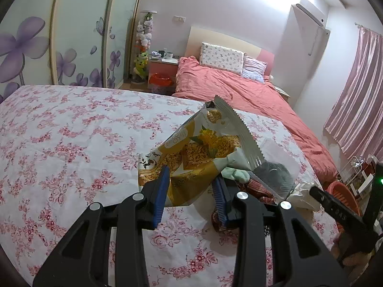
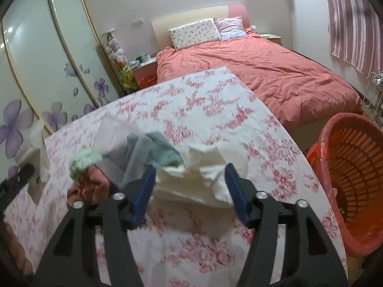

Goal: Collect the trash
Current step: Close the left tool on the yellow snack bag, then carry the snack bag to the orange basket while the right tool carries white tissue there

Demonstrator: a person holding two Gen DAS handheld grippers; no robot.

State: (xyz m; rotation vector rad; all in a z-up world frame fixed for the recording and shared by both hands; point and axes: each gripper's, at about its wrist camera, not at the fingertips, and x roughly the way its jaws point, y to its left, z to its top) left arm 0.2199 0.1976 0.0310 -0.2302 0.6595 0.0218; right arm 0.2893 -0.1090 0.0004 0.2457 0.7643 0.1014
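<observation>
My left gripper (image 1: 191, 186) has its blue pads pressed on a crumpled yellow foil snack wrapper (image 1: 191, 153), which it holds lifted clear of the table covered in a white cloth with pink flowers (image 1: 71, 138); the wrapper's serrated silver edge sticks up toward the far side of that table. Just behind the wrapper, lying on the table, I see a small heap: a pale green crumpled scrap (image 2: 86, 160), a reddish-brown patterned wrapper (image 2: 91, 186), a clear plastic bag with grey-blue stuff inside (image 2: 143, 153) and a crumpled wad of white tissue paper (image 2: 191, 179). My right gripper (image 2: 189, 191) stands with its jaws wide apart on either side of the white tissue, and the picture is too blurred for me to tell whether the pads touch it. Off the table's right edge, on the floor, sits an orange slatted plastic basket (image 2: 354, 167). Beyond the table's far edge lies a bed with a salmon-pink quilt (image 2: 263, 71)
</observation>
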